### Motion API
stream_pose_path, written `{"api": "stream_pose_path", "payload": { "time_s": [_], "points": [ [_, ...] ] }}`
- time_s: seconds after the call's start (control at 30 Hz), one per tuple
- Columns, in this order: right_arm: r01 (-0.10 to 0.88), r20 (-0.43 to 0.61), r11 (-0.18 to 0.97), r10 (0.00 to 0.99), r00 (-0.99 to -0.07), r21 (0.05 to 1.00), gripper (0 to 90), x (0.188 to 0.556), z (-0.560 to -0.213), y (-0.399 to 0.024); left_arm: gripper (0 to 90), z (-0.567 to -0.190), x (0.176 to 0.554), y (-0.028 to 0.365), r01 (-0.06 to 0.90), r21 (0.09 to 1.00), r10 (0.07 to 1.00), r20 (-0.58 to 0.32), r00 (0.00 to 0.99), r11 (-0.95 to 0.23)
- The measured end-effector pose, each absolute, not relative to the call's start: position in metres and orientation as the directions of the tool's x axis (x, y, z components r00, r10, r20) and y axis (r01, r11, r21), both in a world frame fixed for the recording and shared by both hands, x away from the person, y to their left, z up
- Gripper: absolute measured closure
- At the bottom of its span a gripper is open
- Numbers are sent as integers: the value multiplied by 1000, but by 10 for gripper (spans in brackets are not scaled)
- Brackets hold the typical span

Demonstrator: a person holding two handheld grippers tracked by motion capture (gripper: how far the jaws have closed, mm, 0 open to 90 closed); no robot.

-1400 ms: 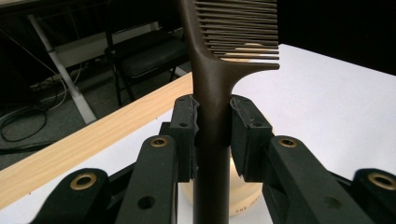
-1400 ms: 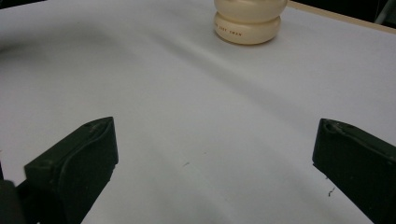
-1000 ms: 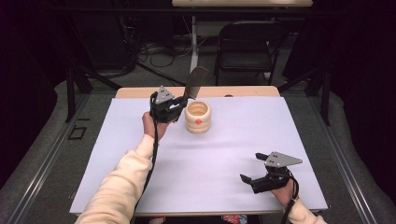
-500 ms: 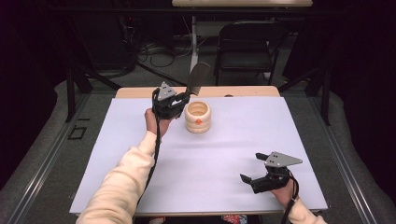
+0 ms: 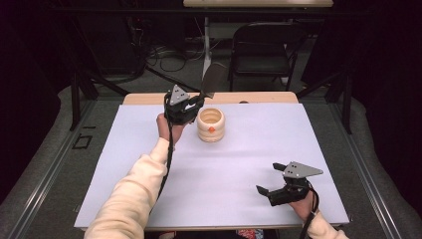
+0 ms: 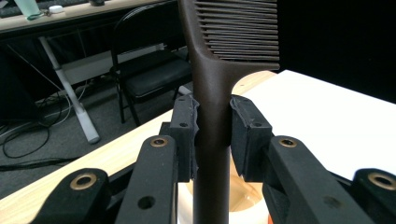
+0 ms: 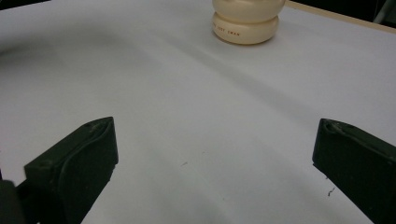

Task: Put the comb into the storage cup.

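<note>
So there's two tools, one comb and one cream pot on the white worktop point(image 5: 124, 164). Left tool point(image 5: 191, 107) is clamped on the comb point(image 6: 212, 107) handle, teeth end sticking up above it, with the pot point(image 5: 210, 125) just beside. Right tool point(image 5: 271, 181) sits wide apart, nothing in it, pot well ahead.

Wooden table point(image 5: 149, 98), white sheet point(image 5: 239, 164) covering it, cream ribbed pot point(image 5: 210, 125) standing on sheet
</note>
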State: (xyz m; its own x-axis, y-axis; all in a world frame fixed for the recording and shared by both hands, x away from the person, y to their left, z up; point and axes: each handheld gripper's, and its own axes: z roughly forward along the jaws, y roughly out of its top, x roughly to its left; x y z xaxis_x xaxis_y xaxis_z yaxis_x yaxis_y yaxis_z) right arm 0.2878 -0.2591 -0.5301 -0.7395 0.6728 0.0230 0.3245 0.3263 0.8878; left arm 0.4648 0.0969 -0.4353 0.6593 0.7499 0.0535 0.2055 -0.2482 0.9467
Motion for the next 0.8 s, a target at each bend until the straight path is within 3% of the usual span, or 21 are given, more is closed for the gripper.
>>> {"api": "stream_pose_path", "payload": {
  "time_s": [0.8],
  "points": [
    [327, 27, 322, 674, -738, 888, 0, 288, -530, -260, 727, -427, 474, 81, 177, 963, 754, 40, 655, -205]
  ]
}}
